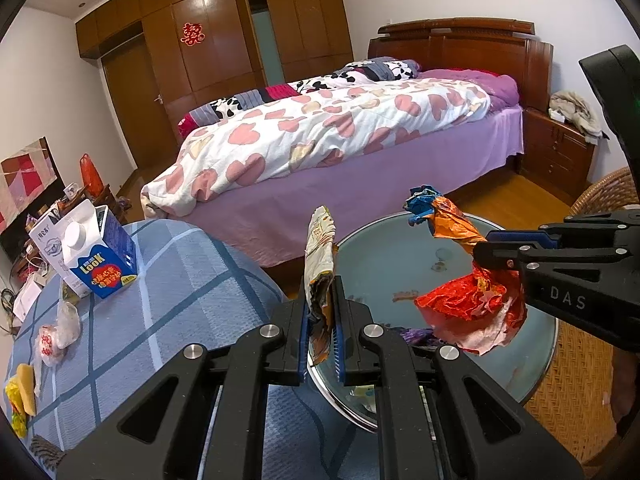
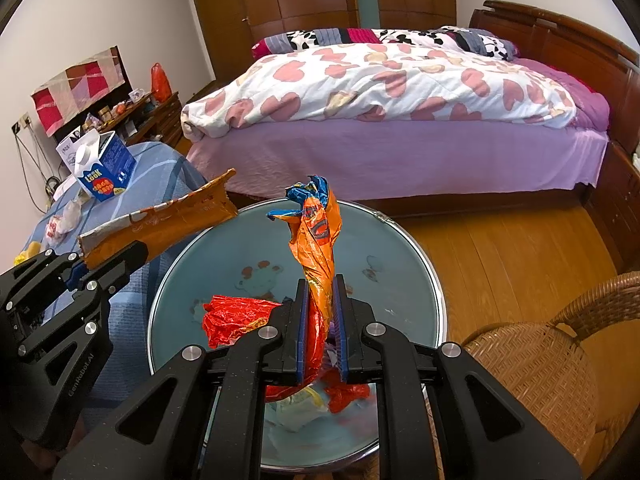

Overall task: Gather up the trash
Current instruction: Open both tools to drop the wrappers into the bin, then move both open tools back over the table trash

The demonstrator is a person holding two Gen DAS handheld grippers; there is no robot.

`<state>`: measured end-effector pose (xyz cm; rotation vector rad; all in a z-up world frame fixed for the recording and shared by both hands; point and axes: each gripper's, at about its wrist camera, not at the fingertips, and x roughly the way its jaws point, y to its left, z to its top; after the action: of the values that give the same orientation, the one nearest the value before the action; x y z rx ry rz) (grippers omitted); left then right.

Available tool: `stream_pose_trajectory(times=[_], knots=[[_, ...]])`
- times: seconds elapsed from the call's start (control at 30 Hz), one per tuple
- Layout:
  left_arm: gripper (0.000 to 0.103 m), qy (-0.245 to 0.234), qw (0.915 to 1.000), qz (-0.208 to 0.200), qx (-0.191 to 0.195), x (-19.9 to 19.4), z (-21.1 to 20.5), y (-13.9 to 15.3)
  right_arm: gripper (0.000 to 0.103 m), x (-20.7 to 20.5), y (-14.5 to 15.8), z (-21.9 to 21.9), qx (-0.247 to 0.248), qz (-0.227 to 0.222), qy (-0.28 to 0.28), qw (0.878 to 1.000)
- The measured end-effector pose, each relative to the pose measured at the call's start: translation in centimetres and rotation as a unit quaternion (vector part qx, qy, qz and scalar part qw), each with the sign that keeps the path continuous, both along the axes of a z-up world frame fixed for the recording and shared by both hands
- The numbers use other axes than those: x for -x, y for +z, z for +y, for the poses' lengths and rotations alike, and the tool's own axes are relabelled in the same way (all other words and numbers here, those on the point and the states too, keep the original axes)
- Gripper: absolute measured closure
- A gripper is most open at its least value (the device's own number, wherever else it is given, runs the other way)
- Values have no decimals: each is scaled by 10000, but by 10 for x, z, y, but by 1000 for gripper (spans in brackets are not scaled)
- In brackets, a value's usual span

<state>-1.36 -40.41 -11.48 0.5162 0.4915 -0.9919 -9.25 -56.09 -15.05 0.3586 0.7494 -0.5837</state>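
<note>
Both tongs pinch trash, left gripper (image 1: 321, 316) a tan wrapper (image 1: 319, 256), right gripper (image 2: 320, 320) an orange wrapper (image 2: 318, 240) over the glass table (image 2: 400, 248) at twelve o'clock; next, I think, comes finding a bin.

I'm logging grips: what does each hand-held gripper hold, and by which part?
Left hand-held gripper: flattened snack wrapper, pinched at its lower end. Right hand-held gripper: crumpled orange-red wrapper, pinched mid-length.

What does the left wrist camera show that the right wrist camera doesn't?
Only the left wrist view: the nightstand piled with clothes beside the bed. Only the right wrist view: the wicker chair's seat. Both: the left gripper shut on a flat wrapper, the right gripper shut on an orange wrapper, the glass table and milk carton.
</note>
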Motion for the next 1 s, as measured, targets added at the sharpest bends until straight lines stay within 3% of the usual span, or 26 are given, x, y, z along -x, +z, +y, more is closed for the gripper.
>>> stream_pose_trajectory(times=[0.17,0.2,0.23,0.27,0.53,0.8,1.0], knots=[[89,-100,9999,28,-65,3,-2,-4,88,2,-3,-3,-38,17,-42,10000],[86,-100,9999,28,-74,3,-3,-5,87,2,-4,-4,-52,16,-55,10000],[73,-101,9999,51,-81,4,-3,-5,79,2,-5,-4,-69,23,-65,10000],[68,-101,9999,63,-68,4,-3,-6,70,3,-5,-5,-73,11,-82,9999],[49,-74,10000,18,-9,6,3,-2,62,5,-4,-6,-53,-41,-150,9999],[45,93,9999,-36,82,2,32,9,57,2,4,3,38,-142,-113,9998],[40,590,9981,-113,163,-14,83,22,56,-18,9,38,130,-183,320,9992]])
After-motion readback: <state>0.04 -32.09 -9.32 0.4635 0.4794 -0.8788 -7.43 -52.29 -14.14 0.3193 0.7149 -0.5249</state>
